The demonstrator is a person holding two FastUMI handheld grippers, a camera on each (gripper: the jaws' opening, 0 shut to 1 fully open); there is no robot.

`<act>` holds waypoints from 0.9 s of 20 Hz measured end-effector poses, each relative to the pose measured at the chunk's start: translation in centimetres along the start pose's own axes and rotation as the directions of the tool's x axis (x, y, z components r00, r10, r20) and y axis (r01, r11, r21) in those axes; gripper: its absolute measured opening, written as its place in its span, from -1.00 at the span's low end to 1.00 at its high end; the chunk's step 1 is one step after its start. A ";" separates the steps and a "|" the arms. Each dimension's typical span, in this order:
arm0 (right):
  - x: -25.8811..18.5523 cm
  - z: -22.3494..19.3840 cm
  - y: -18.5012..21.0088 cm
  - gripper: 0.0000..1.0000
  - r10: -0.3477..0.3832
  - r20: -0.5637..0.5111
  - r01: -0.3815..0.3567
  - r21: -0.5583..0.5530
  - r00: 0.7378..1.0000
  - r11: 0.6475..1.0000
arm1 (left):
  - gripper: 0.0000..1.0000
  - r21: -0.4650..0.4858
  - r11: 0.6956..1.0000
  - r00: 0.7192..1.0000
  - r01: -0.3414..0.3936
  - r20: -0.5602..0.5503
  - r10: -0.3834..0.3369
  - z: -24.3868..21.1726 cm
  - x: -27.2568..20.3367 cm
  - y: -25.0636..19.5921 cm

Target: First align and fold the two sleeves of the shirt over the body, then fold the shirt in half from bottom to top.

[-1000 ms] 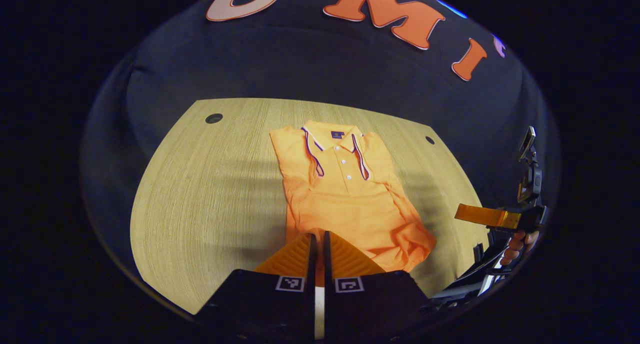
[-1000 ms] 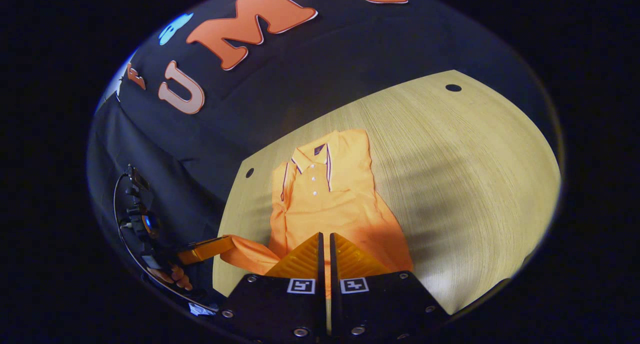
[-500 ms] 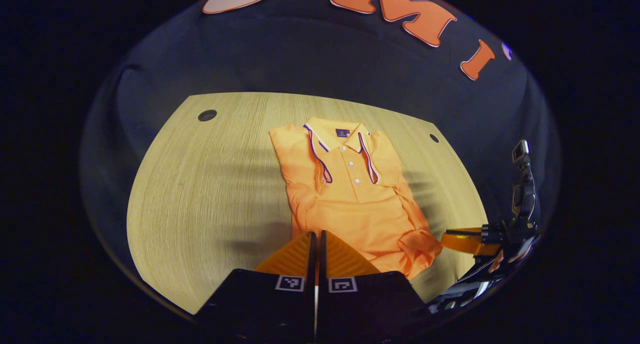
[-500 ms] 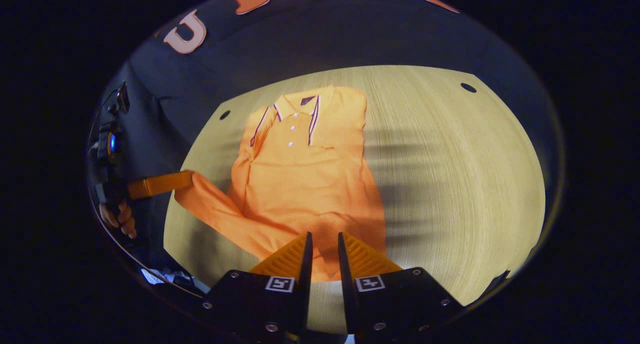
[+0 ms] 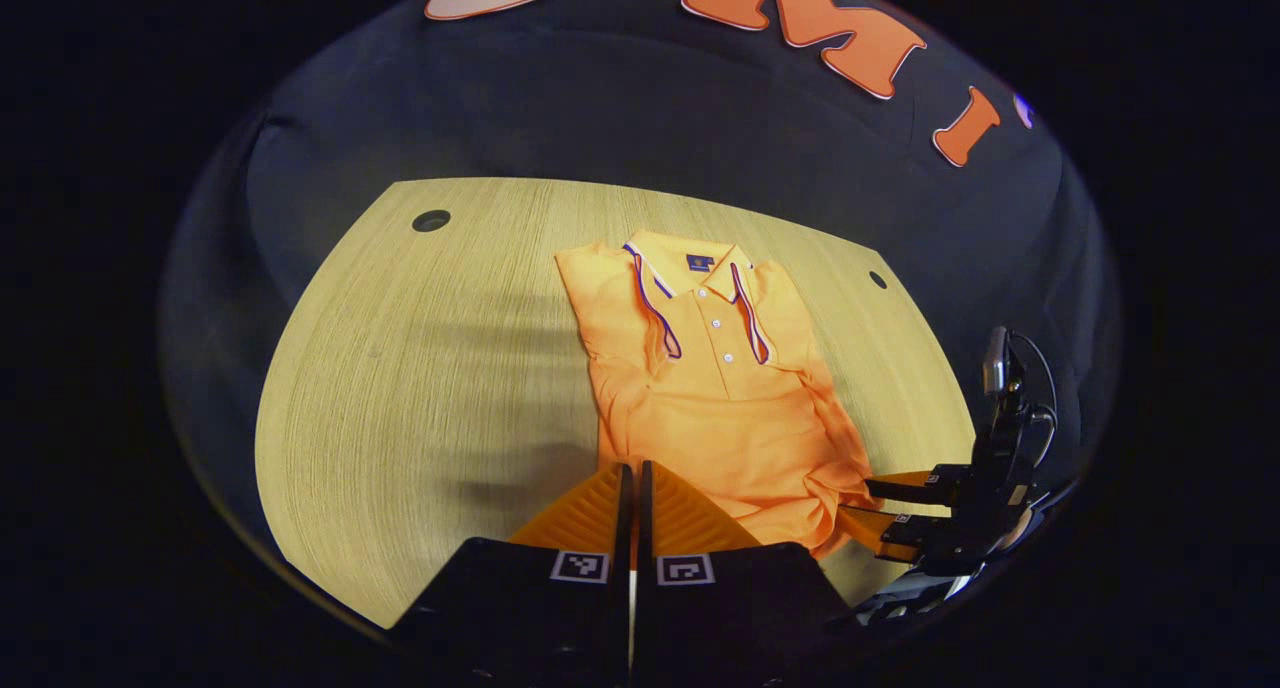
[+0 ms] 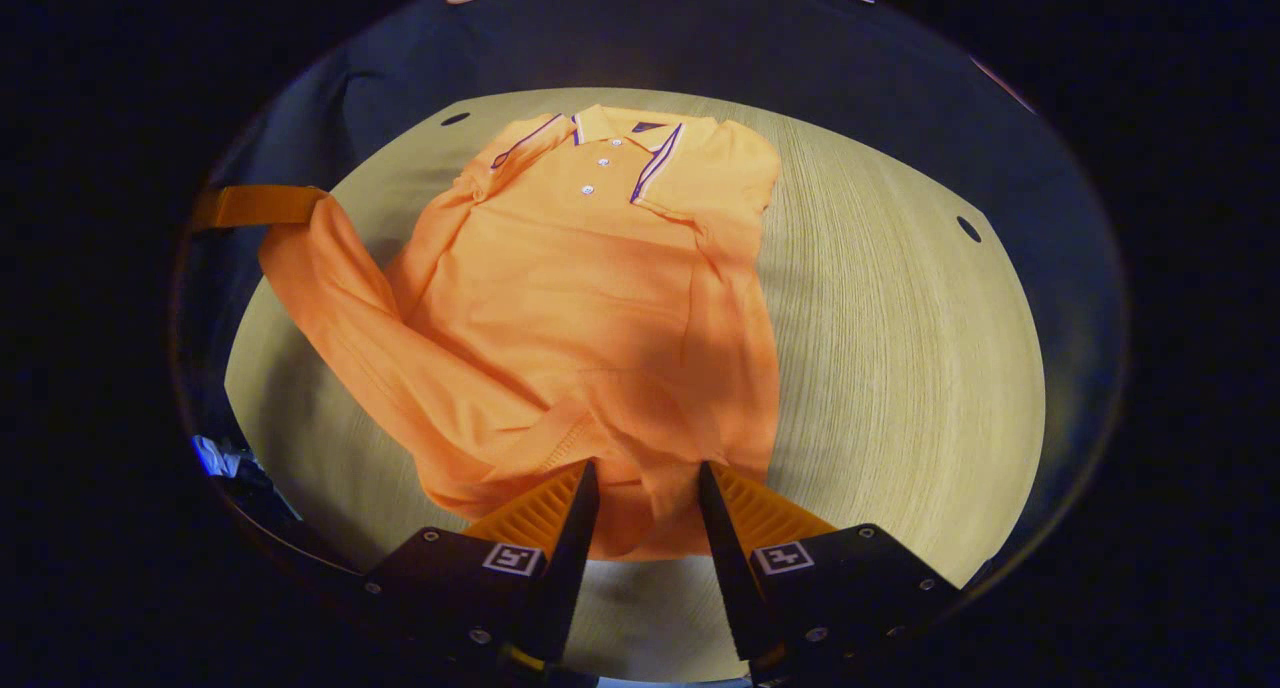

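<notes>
An orange polo shirt (image 5: 720, 408) lies collar-away on the wooden table (image 5: 430, 368), both sleeves folded in over the body. My left gripper (image 5: 632, 480) is shut on the shirt's near hem corner. In the right gripper view that corner stretches out from the shirt (image 6: 590, 278) to the left gripper (image 6: 255, 206) at the upper left. My right gripper (image 6: 645, 483) is open at the near hem, with bunched cloth lying between its fingers. In the left gripper view the right gripper (image 5: 880, 513) sits at the other hem corner, its jaws apart.
The table (image 6: 900, 368) has small round holes (image 5: 431, 220) (image 5: 878, 280) near its far corners. Bare wood stretches to the left of the shirt in the left gripper view. The dark cloth wall stands behind the table's far edge.
My right gripper went from shut to wide open and came down close to the shirt's hem. My left gripper stayed shut on its hem corner, hardly moving.
</notes>
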State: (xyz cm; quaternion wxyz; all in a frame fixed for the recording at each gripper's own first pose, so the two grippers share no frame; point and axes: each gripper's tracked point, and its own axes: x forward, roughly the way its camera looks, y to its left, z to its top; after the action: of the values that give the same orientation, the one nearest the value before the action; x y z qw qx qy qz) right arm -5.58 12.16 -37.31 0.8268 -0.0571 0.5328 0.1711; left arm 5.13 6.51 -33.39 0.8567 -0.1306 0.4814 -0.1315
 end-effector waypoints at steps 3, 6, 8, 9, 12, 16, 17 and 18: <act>0.1 0.7 -0.7 -0.27 0.007 0.020 -0.010 0.129 1.000 0.992 | -0.93 -0.010 1.000 1.000 -0.010 -0.005 0.010 -0.2 -0.1 0.7; -0.9 1.2 0.6 -0.70 0.125 0.048 -0.134 0.332 0.991 0.934 | -0.93 -0.009 1.000 1.000 -0.015 -0.005 0.015 -0.3 -0.1 0.9; -1.8 2.4 -0.5 -0.70 0.128 0.101 -0.159 0.421 0.987 0.893 | -0.94 -0.001 1.000 1.000 -0.016 0.004 0.016 -0.1 -0.2 0.9; -2.7 3.2 -0.8 -0.71 0.144 0.137 -0.191 0.454 0.980 0.870 | -0.94 0.002 1.000 1.000 -0.018 0.010 0.017 0.1 -0.2 0.9; -4.2 6.0 -2.6 -0.71 0.120 0.238 -0.235 0.549 0.964 0.802 | -0.94 0.014 1.000 1.000 -0.005 0.025 0.005 1.1 -0.5 0.4; -5.9 9.1 -4.9 -0.72 0.076 0.300 -0.233 0.537 0.951 0.811 | -0.94 0.024 1.000 0.997 0.011 0.076 -0.013 4.0 -1.2 0.1; -6.0 10.3 -5.0 -0.72 0.061 0.315 -0.229 0.530 0.947 0.817 | -0.94 0.028 1.000 0.996 0.008 0.090 -0.010 5.0 -1.3 0.4; -6.3 11.9 -5.6 -0.73 0.050 0.339 -0.232 0.520 0.939 0.822 | -0.94 0.027 1.000 0.994 0.003 0.107 -0.006 6.2 -1.1 0.5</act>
State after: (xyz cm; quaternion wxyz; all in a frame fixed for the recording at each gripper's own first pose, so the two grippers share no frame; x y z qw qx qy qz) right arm 4.27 8.84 -27.10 0.8657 0.2520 0.4253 0.0780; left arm 9.94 7.99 -29.60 0.8825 -0.1269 0.4329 -0.1328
